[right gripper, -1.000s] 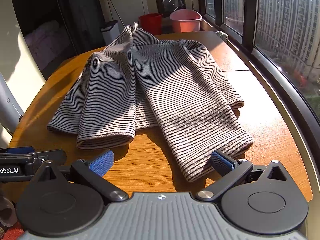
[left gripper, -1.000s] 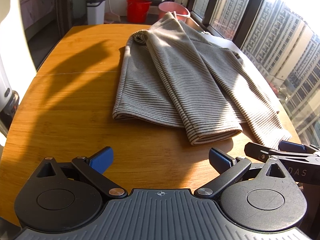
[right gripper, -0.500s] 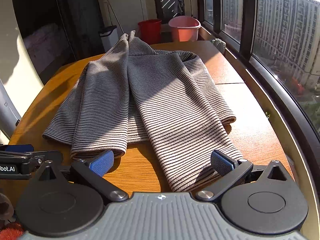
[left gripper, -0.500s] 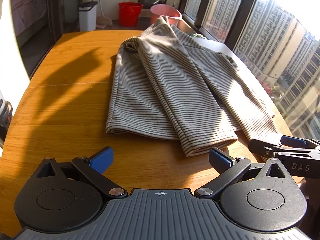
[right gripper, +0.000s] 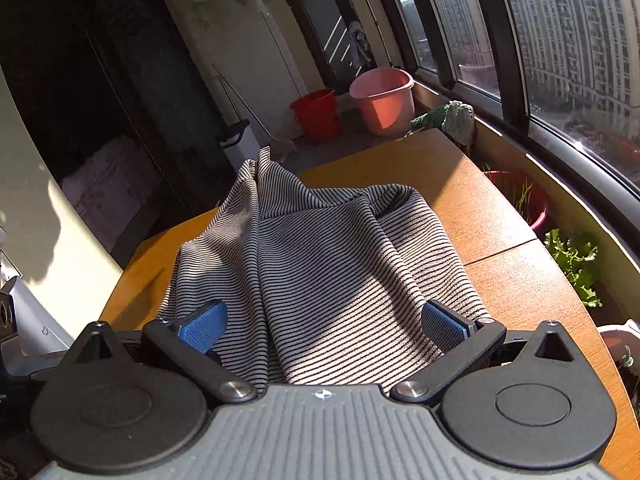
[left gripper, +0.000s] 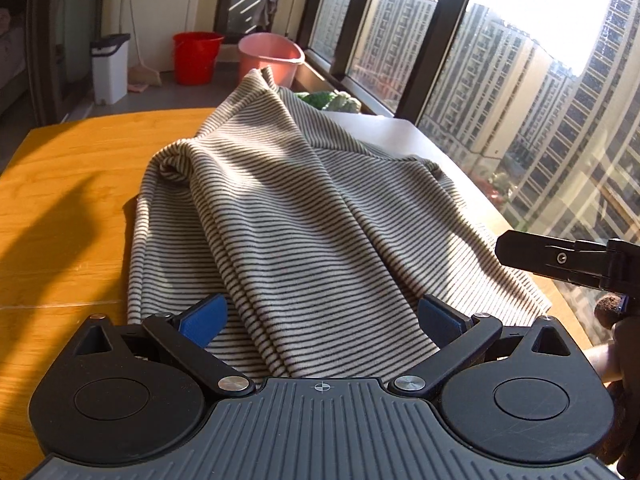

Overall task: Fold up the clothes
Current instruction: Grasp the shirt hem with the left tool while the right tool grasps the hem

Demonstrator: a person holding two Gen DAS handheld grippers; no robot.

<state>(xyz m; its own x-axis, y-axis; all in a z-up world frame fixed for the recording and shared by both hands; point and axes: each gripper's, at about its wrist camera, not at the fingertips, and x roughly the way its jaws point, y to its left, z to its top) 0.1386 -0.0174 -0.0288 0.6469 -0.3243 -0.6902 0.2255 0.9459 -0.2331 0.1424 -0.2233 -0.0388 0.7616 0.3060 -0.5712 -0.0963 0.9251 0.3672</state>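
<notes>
Lying across the middle of the wooden table (left gripper: 60,168) is a grey striped garment (left gripper: 304,216), loosely folded lengthwise into two long panels whose near hems run under both claws. In the left wrist view the left claw (left gripper: 322,316) is spread wide, its blue fingertips (left gripper: 204,318) low over the left-hand panel's hem, the cloth passing between them — whether they touch it cannot be told. In the right wrist view the right claw (right gripper: 324,322) is likewise wide apart over the right-hand panel (right gripper: 340,288), with cloth filling the gap and nothing pinched. From the left view, part of the right claw's black frame (left gripper: 560,258) juts in at 3 o'clock, just beside the garment's right edge. The garment's far end rises in a peak toward 12 o'clock. Beyond the table, at about 11 o'clock, stand a red bucket (left gripper: 197,57) and a pink tub (left gripper: 270,56) near each other — a white bin (left gripper: 110,68) sits further left. Big windows (left gripper: 540,92) run along the 2 o'clock side, and leafy plants (right gripper: 576,264) sit below the sill.
</notes>
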